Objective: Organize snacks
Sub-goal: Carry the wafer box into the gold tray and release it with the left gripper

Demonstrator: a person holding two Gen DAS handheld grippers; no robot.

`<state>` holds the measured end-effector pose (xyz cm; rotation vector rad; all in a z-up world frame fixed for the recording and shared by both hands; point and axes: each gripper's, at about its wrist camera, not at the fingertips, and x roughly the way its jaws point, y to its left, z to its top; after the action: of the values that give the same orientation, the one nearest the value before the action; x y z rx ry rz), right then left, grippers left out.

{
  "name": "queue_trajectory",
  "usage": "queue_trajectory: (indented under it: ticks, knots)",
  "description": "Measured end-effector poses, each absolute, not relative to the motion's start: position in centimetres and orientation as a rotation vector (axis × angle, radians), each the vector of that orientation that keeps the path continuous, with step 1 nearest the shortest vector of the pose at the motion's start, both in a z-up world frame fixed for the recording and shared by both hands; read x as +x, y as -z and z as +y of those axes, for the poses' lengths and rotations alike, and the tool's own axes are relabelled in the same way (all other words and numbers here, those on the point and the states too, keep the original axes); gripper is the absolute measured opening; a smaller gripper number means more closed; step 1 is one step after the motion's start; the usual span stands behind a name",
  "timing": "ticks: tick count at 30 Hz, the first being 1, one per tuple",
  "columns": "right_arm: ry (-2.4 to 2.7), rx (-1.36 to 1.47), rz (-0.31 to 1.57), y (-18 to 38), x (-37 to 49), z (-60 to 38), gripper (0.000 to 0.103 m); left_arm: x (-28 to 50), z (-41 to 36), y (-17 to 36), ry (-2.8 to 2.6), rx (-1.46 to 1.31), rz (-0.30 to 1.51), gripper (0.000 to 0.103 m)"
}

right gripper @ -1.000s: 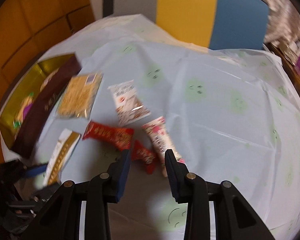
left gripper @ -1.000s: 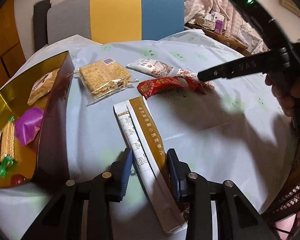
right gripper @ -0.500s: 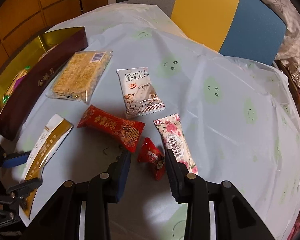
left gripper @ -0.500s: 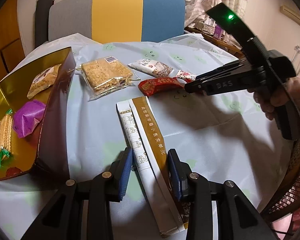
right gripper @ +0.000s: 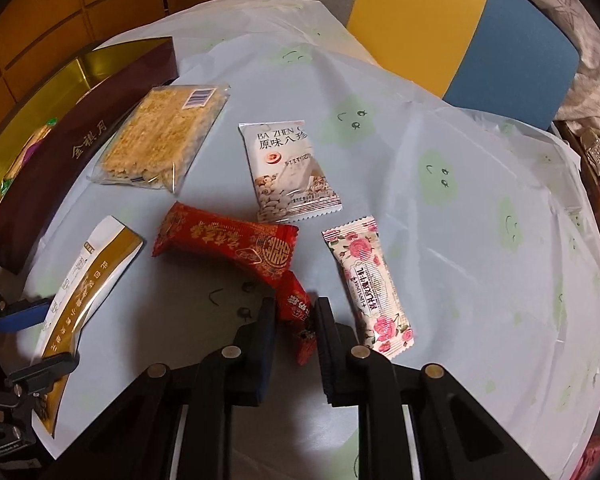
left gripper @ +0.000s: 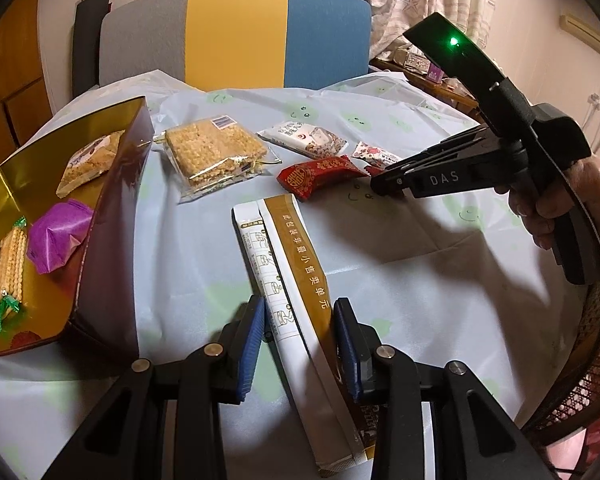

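The right tool [right gripper: 294, 316], at the lower centre of its own wrist view, is pinching a small red candy packet [right gripper: 298, 314]; its pads press both sides of the wrapper. From the left wrist view that packet is almost hidden behind the tool's tip [left gripper: 380, 186] at right of centre, and only there do the hand [left gripper: 556, 196] on the handle and a green light on the tool's body show.

The left tool [left gripper: 298, 328], at the bottom centre of its view, has its blue pads spread on either side of a long white-and-gold sachet [left gripper: 296, 264] lying on the worktop [left gripper: 420, 280]; a gap shows on the left pad's side, and the jaws are closing.

Only the left view looks into the gold-lined box [left gripper: 112, 216] at the left edge: a purple-wrapped sweet [left gripper: 56, 236], a green-tied biscuit stick [left gripper: 8, 264] and a pale wrapped cake [left gripper: 88, 160] lie inside. The right view shows mainly the box's maroon outer wall with gold characters at upper left.

The right view reads the labels: a long red packet [right gripper: 228, 244] at centre, a white nut pouch [right gripper: 288, 172] above it, a rose-printed bar [right gripper: 370, 284] to the right, and a clear-wrapped rice crisp cake [right gripper: 164, 136] beside the box.
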<state>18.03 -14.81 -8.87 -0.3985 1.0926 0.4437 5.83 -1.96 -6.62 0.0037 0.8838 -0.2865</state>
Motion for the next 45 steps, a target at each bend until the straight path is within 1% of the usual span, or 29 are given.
queue_trajectory:
  ticks: [2, 9, 15, 22, 26, 30, 34, 44, 45]
  knots:
    - [-0.442, -0.39, 1.096, 8.9, 18.0, -14.9, 0.019, 5.8, -2.1, 6.5, 0.284, 0.012, 0.882, 0.035]
    - [-0.437, -0.383, 1.103, 9.1, 18.1, -14.8, 0.019, 5.6, -1.9, 6.1, 0.315, 0.0, 0.895, 0.027]
    - [-0.437, -0.4, 1.097, 9.0, 18.2, -14.7, 0.019, 4.9, -1.1, 4.0, 0.347, -0.051, 0.855, 0.026]
    - [-0.433, -0.422, 1.089, 9.0, 17.9, -14.6, 0.019, 5.0, 4.1, -1.4, 0.285, -0.201, 0.774, 0.026]
    - [-0.43, -0.43, 1.087, 8.9, 17.9, -14.5, 0.019, 6.7, 9.2, -2.8, 0.176, -0.317, 0.793, 0.027]
    - [-0.432, -0.438, 1.085, 9.0, 17.9, -14.4, 0.019, 9.5, 14.2, -2.5, 0.038, -0.391, 0.835, 0.027]
    - [-0.432, -0.444, 1.083, 8.9, 17.9, -14.4, 0.019, 11.7, 17.4, -1.4, -0.028, -0.422, 0.86, 0.027]
    - [-0.433, -0.447, 1.081, 8.9, 17.9, -14.4, 0.019, 17.0, 21.0, 2.2, -0.121, -0.478, 0.947, 0.029]
    - [-0.433, -0.447, 1.082, 8.9, 17.9, -14.4, 0.019, 17.2, 21.1, 2.3, -0.133, -0.468, 0.951, 0.032]
